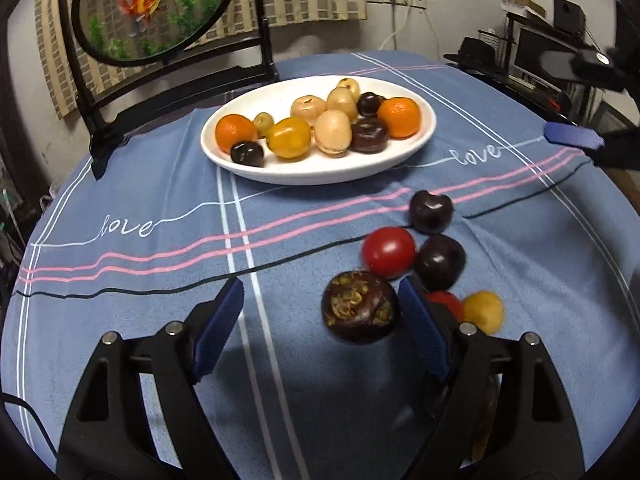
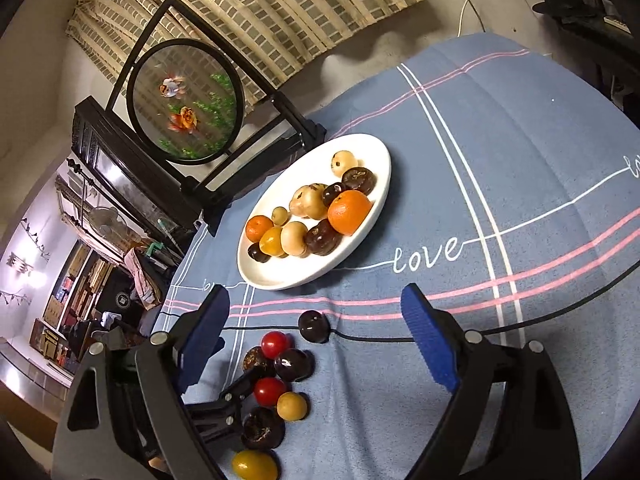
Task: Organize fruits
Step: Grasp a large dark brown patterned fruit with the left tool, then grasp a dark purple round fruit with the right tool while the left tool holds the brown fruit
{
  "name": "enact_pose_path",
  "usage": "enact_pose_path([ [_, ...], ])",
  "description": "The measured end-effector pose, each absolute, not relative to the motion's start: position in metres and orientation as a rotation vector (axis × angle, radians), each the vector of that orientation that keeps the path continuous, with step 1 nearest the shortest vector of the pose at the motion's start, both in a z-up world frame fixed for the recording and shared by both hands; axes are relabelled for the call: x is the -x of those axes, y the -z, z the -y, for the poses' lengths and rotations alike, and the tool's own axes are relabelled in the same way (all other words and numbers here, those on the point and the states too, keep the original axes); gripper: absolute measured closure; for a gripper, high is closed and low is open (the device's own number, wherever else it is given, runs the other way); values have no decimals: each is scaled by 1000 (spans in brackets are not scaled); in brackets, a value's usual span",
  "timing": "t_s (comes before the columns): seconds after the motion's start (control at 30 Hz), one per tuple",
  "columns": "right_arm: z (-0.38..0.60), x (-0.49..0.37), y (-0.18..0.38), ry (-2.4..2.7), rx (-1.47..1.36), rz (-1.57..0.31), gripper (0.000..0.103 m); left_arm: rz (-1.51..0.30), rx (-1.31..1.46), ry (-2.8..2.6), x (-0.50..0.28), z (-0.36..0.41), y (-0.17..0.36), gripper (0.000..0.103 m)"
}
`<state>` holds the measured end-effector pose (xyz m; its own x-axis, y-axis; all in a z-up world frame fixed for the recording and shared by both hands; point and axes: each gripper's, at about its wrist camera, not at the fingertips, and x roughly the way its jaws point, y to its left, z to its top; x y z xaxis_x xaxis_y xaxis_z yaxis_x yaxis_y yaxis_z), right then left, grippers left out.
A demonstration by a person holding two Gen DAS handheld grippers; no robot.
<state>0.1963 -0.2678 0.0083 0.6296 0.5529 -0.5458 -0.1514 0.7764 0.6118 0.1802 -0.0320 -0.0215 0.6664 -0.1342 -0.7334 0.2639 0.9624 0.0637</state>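
Left wrist view showed the white oval plate (image 1: 416, 148) at the far side already loaded with oranges and other fruit, while a cluster of loose fruit (image 1: 428, 256) lay on the near blue tablecloth (image 1: 120, 320). Left gripper (image 1: 320, 320) stood wide apart, empty, with a dark mangosteen (image 1: 360, 306) between its jaws beside the right finger. Right gripper (image 2: 316, 340) also gaped empty.

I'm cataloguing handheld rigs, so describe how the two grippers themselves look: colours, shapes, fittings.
Both match. The left gripper has two black plastic arms with triangular cut-outs and silver pivot bolts, each ending in a flat finger faced with a ribbed blue pad. The right gripper is built the same, with blue pads on black fingers. No markings, sleeves or hands are visible.
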Motion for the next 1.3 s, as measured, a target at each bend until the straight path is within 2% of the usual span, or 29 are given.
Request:
enact_pose_path([
  [0.17, 267, -196, -8, -433, -558, -798, 15, -795, -231, 123, -182, 18, 22, 10],
  [0.33, 269, -196, -8, -429, -556, -791, 15, -808, -200, 4, -184, -16, 23, 11],
  [0.57, 267, -193, -12, -437, -544, -763, 15, -784, -232, 86, -186, 1, 24, 13],
  [0.73, 264, -195, -10, -440, -536, -777, 15, -832, -181, 115, -200, -1, 29, 35],
  [0.8, 263, -194, -10, -441, -532, -780, 15, -861, -154, 141, -205, -2, 32, 58],
  [0.83, 263, -194, -10, -441, -529, -782, 15, -874, -139, 150, -208, -3, 34, 62],
  [1.2, 232, -195, 3, -493, -405, -868, 15, -878, -102, 116, -212, -9, 36, 62],
  [1.27, 224, -196, 9, -506, -391, -895, 18, -878, -103, 115, -213, -9, 36, 62],
  [1.3, 221, -196, 11, -517, -383, -907, 26, -879, -104, 115, -213, -9, 36, 61],
])
